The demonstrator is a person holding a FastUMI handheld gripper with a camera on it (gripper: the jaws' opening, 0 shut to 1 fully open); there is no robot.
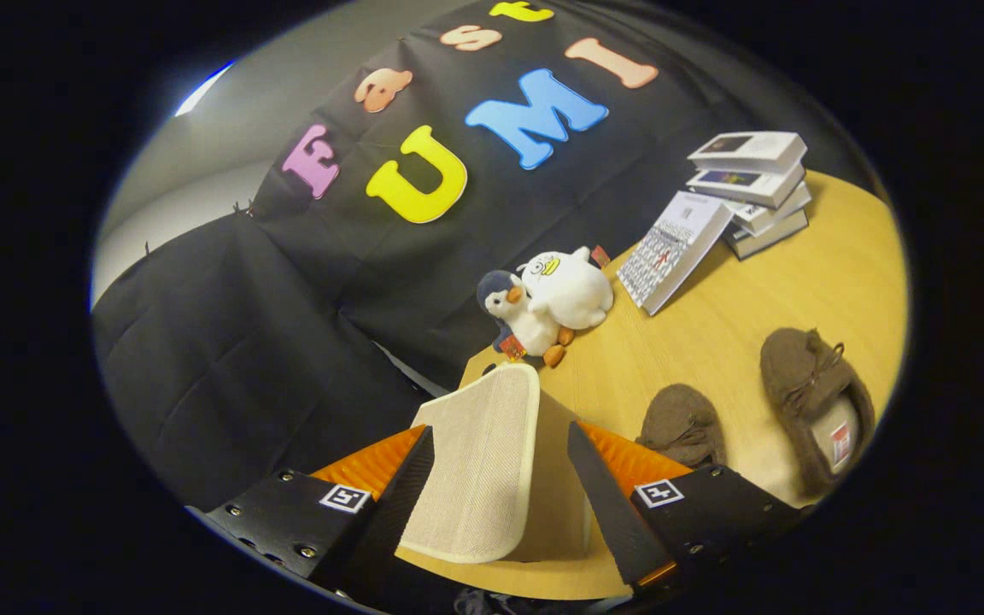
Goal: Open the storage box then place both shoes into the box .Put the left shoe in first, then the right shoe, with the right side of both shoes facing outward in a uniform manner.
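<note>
Wooden tabletop (714,342) carries everything. Between the spread fingers (500,478), touched by neither as far as shows, stands the storage box's lid flap (479,461), raised. Both brown shoes (808,401) lie right of it, toes away.

The storage box's lid flap (479,461) stood between the spread fingers (389,504), hiding the box body below. The right finger covered the near part of the smaller brown shoe (682,424). The second shoe's (812,401) label was too small to tell. The desk's (765,299) far edge was cut off.
</note>
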